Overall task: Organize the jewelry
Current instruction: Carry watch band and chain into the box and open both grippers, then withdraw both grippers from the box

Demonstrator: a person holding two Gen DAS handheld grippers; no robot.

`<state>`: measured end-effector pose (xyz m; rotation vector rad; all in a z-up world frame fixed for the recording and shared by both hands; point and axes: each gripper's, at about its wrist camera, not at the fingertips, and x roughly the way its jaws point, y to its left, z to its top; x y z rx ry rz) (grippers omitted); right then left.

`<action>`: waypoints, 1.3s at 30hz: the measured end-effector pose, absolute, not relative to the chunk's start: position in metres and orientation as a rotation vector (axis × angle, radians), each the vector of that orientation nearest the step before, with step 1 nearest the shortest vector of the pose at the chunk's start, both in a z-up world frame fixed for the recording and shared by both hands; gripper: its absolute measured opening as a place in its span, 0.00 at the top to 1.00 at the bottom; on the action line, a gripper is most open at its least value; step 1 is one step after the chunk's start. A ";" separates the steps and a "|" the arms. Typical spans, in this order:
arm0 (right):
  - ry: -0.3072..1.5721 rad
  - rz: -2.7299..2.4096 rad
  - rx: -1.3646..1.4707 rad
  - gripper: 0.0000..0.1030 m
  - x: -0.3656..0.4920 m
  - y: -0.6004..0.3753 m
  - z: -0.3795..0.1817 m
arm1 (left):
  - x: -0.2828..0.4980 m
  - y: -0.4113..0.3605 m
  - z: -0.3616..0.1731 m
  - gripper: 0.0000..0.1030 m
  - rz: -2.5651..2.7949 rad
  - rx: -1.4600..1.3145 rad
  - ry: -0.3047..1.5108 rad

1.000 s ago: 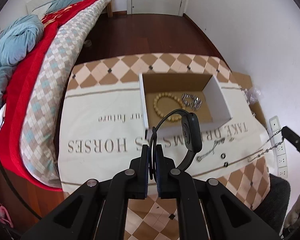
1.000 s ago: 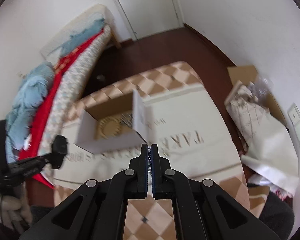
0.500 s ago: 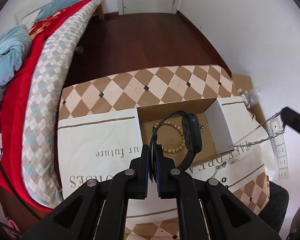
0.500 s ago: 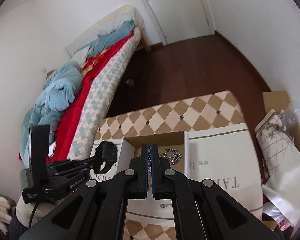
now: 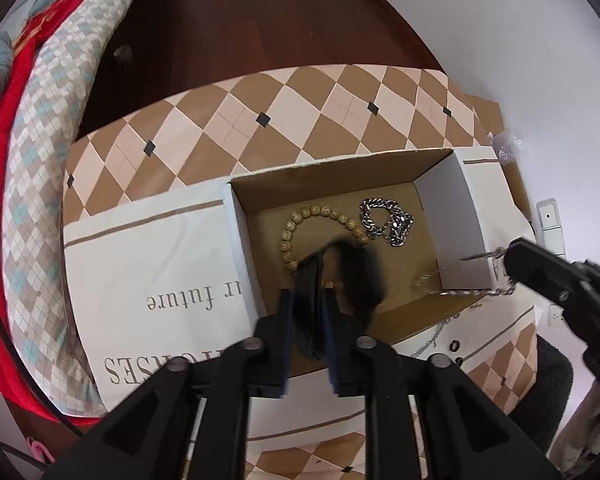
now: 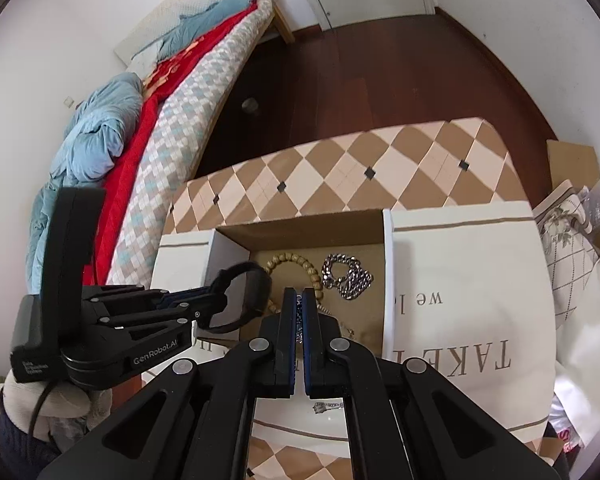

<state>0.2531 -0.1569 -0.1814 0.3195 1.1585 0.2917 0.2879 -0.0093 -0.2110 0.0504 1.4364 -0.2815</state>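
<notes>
We note the left tool (image 5: pixel 306 304) with its fingers parted around a blurred black watch (image 5: pixel 340 276), which hangs between them over the near part of the cardboard box (image 5: pixel 440 196); whether the pads press on the strap we cannot tell. In the right wrist view the same watch (image 6: pixel 240 300) sits at the left tool's tip above the box's left wall. The right tool (image 6: pixel 299 312) has its fingers nearly together, pinching a thin silver chain (image 6: pixel 299 320) over the near edge of the box (image 6: pixel 387 264); in the left wrist view that chain (image 5: pixel 476 276) trails across the box's right corner. Inside the box lie a wooden bead bracelet (image 5: pixel 320 232) at centre and a heavy silver link bracelet (image 5: pixel 388 222) just right of it. The box rests on a white printed cloth (image 5: pixel 152 264) over the checked tabletop (image 5: pixel 284 108). Beyond the box, to its left, stands a bed (image 6: pixel 172 80).
</notes>
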 end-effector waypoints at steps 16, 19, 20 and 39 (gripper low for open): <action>1.225 0.146 0.168 0.20 0.251 -0.159 -0.181 | 0.278 0.019 -0.159 0.00 -0.069 0.059 1.230; 1.224 0.076 0.062 0.00 0.246 -0.154 -0.186 | 0.265 0.026 -0.165 0.00 -0.027 0.052 1.205; 1.225 0.058 0.034 0.00 0.245 -0.152 -0.188 | 0.263 0.028 -0.167 0.00 -0.022 0.050 1.206; 1.112 0.000 -0.029 0.00 0.197 -0.137 -0.159 | 0.197 0.034 -0.138 0.00 0.055 0.024 1.089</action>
